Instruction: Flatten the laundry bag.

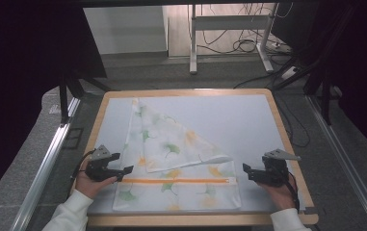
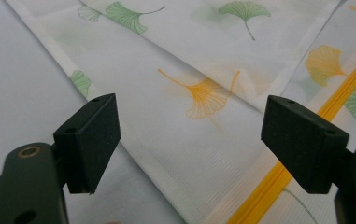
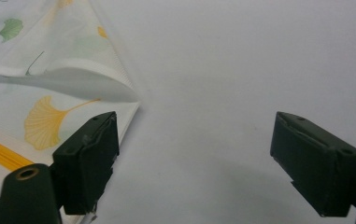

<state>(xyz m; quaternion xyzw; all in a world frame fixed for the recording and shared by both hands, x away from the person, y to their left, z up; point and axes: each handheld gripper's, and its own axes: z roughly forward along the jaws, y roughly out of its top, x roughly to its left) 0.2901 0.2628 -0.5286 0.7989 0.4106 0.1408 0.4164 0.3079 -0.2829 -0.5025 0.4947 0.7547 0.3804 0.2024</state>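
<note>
Both of my tongs are standing wide with nothing between the pads. My left gripper (image 1: 126,169) is hovering at the near left of the table, its jaws pointing right over the left edge of the cloth bag (image 1: 181,159); in the left gripper view the left gripper (image 2: 189,140) is straddling that hem, with the white fabric (image 2: 175,107) running under the gap and not touching either pad. My right gripper (image 1: 246,172) is sitting at the near right, jaws pointing left, just beside the bag's right edge; in the right gripper view the right gripper (image 3: 194,158) is looking over bare grey mat (image 3: 241,70), the bag's corner (image 3: 63,88) lying beside one pad.

Printed with green and orange ginkgo leaves, the bag is lying flat on the mat, near and left of centre, with an orange zip (image 1: 176,181) crossing its near part. One far corner is lying folded down over it as a triangle whose tip (image 1: 222,158) is pointing towards my right gripper. A wooden rim (image 1: 287,139) is framing the mat.
</note>
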